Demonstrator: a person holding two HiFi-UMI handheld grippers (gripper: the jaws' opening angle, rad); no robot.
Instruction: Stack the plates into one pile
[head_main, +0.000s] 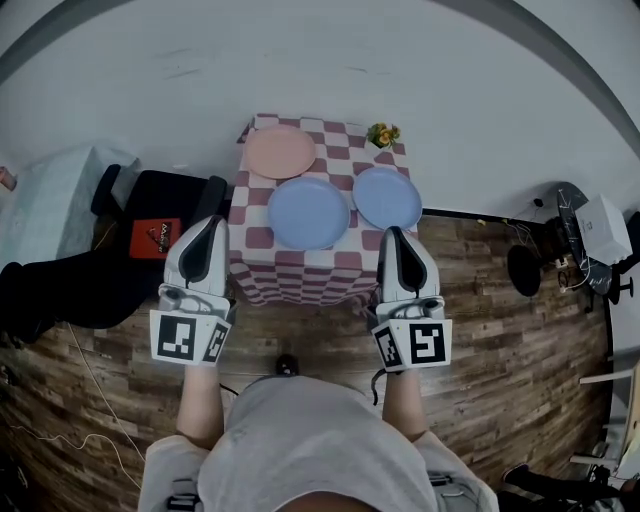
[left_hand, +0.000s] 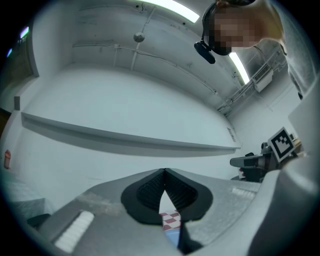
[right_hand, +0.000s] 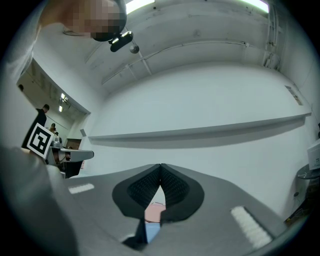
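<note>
A checked-cloth table (head_main: 262, 238) stands against the white wall. It carries a pink plate (head_main: 281, 152) at far left, a middle blue plate (head_main: 308, 212) and a right blue plate (head_main: 387, 197), side by side. Your left gripper (head_main: 211, 224) and right gripper (head_main: 394, 236) hover at its near edge, jaws pressed together, empty.

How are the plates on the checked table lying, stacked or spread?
Spread: round pink plate, middle blue plate and right blue plate lie side by side.

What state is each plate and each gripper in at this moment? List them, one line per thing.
pink plate: flat on the table, not stacked.
middle blue plate: flat, not stacked.
right blue plate: flat, not stacked.
left gripper: shut, empty.
right gripper: shut, empty.
</note>
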